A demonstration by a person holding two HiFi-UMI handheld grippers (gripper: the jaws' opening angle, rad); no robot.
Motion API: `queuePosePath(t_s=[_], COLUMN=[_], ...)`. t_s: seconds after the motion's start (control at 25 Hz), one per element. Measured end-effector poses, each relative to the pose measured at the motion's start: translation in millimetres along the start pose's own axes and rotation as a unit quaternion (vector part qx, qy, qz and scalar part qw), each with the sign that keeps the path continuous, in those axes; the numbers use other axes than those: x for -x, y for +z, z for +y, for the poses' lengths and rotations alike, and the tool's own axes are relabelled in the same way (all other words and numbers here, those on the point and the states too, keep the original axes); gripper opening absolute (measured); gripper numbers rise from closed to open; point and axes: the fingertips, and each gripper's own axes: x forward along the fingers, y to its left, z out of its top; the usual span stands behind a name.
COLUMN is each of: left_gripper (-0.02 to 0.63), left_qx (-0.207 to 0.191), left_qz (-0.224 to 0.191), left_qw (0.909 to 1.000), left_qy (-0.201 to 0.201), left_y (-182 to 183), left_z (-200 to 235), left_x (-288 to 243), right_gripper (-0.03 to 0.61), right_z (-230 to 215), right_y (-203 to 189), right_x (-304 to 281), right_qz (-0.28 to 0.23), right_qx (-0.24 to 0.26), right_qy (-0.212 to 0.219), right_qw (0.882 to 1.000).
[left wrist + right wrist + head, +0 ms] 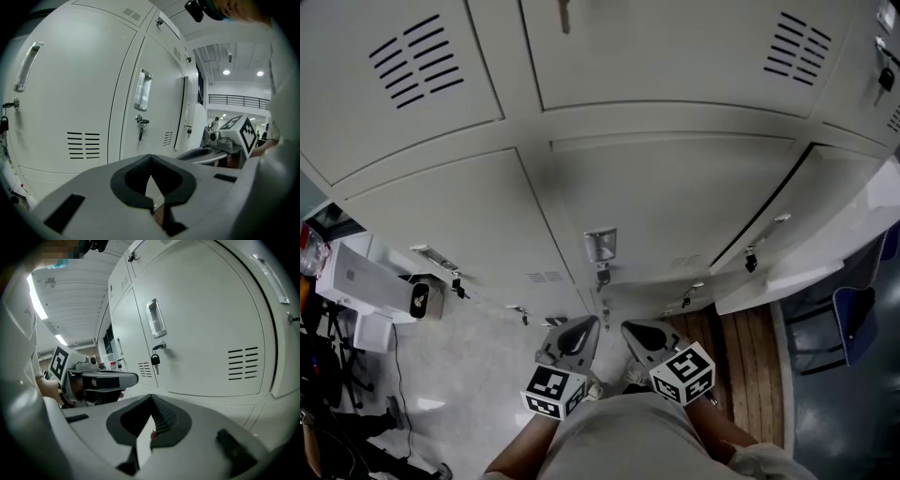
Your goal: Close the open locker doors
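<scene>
I look down a bank of pale grey lockers. The middle lower door [656, 202], with a recessed handle [600, 246] and a key [603, 276], lies flush. To its right, a lower door [839, 239] stands ajar, with a dark gap along its hinge side. My left gripper [583, 328] and right gripper [634, 332] are side by side close to my body, below the middle door, both shut on nothing and touching no door. In the left gripper view, the handle [143, 89] and key [141, 125] are ahead. The right gripper view shows the same handle [156, 318].
On the left floor stand a white box [358, 277] and a small dark speaker-like device [421, 300]. A wooden floor strip [750, 361] and a blue chair [853, 319] are at the right. Upper lockers [675, 47] with vents look shut.
</scene>
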Motion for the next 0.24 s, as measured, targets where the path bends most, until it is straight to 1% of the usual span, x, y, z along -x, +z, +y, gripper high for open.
queuePosePath(t_s=[0.24], left_gripper=[0.014], left_qx=[0.001], left_qz=[0.009], left_qw=[1.0], left_qy=[-0.002], left_y=[-4.3], left_z=[-2.5], left_x=[2.4], right_gripper=[0.026], right_z=[5.0], right_y=[5.6], right_x=[-2.9], right_qz=[-0.005], right_qx=[0.009], right_qy=[0.006], right_qw=[1.0])
